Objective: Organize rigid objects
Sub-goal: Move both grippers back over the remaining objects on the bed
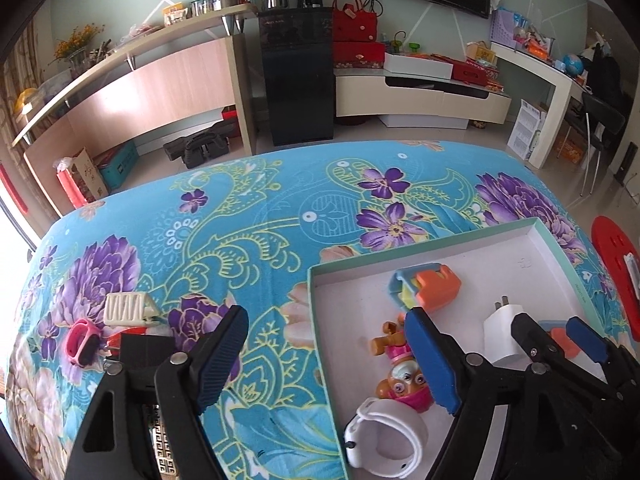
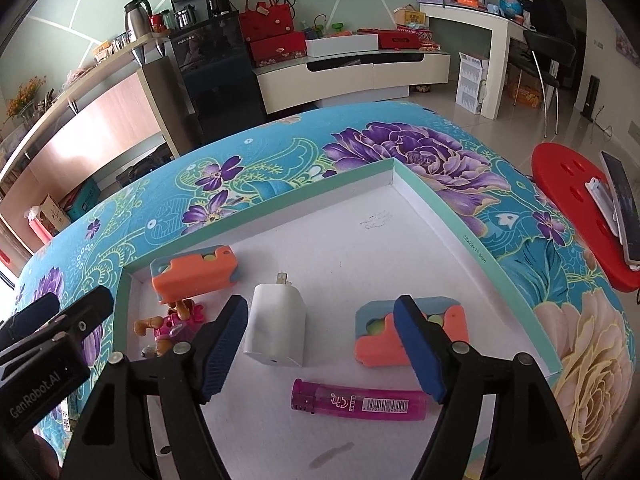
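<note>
Shallow box (image 2: 436,184), white inside with a mint rim, sits on the floral blue cloth (image 1: 240,208); most of the rigid items are already in it.

Right gripper (image 2: 322,350): jaws spread wide, nothing between them, hovering over the box floor. White charger plug (image 2: 276,326) lies just ahead of the gap, close to the left finger. Pink lighter (image 2: 358,400) lies crosswise between the fingers, nearer the camera than the plug. Orange-and-blue toy block (image 2: 412,332) is partly behind the right finger tip. A second orange-and-blue block (image 2: 194,276) sits farther ahead and left, near the box's far-left corner. Pink toy figure (image 2: 172,326) is left of the left finger, by the box's left wall.

Left gripper (image 1: 324,356): jaws also wide, empty, straddling the box's left wall. Left finger is over the cloth, right finger over the box interior. White wristband (image 1: 388,440) lies inside the box just left of the right finger, near the camera.

Outside the box, left of the left gripper on the cloth: pink watch-like item (image 1: 82,342) and cream ribbed piece (image 1: 126,308), close together, touching not clear.

Red stool (image 2: 576,216) stands beyond the table on the right.
</note>
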`<action>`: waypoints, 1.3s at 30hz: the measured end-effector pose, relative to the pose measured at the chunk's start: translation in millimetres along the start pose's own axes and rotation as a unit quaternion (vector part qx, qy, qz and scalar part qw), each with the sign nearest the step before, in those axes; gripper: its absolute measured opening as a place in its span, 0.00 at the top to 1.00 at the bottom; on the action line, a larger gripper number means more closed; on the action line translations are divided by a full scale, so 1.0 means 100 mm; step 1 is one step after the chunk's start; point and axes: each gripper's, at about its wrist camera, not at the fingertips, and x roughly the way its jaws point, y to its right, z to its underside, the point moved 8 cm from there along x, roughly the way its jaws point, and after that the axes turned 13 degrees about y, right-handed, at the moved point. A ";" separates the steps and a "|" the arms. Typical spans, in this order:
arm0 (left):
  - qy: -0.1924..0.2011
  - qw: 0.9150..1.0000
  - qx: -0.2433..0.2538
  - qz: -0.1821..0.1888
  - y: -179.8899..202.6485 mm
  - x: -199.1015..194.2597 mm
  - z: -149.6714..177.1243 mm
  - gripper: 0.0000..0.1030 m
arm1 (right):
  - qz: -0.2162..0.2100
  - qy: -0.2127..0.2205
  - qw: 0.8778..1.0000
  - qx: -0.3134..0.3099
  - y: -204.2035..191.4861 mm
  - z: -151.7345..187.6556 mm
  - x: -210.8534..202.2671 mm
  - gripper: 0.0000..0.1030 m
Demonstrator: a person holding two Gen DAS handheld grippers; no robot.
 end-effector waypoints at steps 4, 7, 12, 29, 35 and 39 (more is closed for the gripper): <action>-0.005 1.000 -0.010 -0.026 -0.21 0.01 0.07 0.15 | 0.005 0.000 1.000 -0.002 -0.01 0.00 -0.01 0.19; -0.009 0.999 -0.021 -0.042 -0.38 0.01 0.12 0.14 | 0.008 0.003 1.000 -0.004 -0.02 -0.01 -0.02 0.18; -0.005 0.997 -0.030 -0.065 -0.59 -0.02 0.18 0.00 | 0.012 0.007 1.000 -0.006 -0.05 -0.03 -0.03 0.18; 0.000 0.986 -0.092 -0.140 -1.53 -0.35 0.40 0.00 | -0.066 0.039 0.996 -0.042 -0.84 -0.09 -0.24 0.18; 0.010 0.976 -0.122 -0.180 -2.01 -0.56 0.47 0.00 | -0.125 0.040 0.990 -0.052 -1.30 -0.01 -0.33 0.18; 0.015 0.969 -0.143 -0.200 -2.28 -0.68 0.54 0.00 | -0.170 0.038 0.983 -0.064 -1.63 0.07 -0.39 0.18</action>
